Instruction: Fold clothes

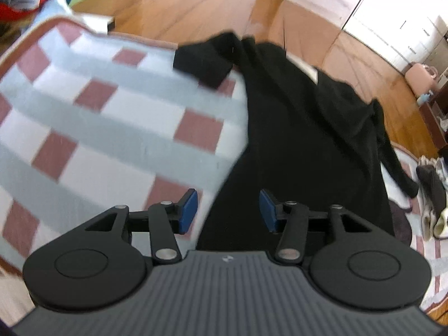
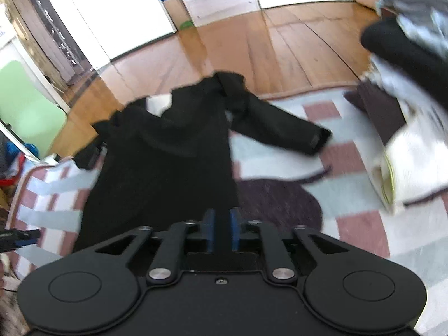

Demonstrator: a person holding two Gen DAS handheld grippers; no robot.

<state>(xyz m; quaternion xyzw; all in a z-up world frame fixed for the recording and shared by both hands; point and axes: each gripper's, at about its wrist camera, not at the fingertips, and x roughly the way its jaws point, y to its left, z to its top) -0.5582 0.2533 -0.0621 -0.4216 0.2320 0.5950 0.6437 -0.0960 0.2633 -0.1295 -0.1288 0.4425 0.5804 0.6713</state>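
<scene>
- Here, the long black soft-knit garment lies lengthwise on the checked blanket of pale blue, white and dusty-red squares, its far end over the blanket's edge toward the glossy wooden plank floor.
- Only the left wrist view shows the left gripper released: its blue pads stand well apart, nothing between them, above the garment's near left edge.
- Only the right wrist view shows the right gripper: blue pads narrowly parted, no cloth visibly pinched, over the garment's near end.
- That view alone gives one sleeve spread right, cuff flat on the blanket, and a dark oval patch beside the hem.
- A loose heap of white, grey and black clothes crowds the blanket's right side.
- Bare blanket lies open left of the garment.
</scene>
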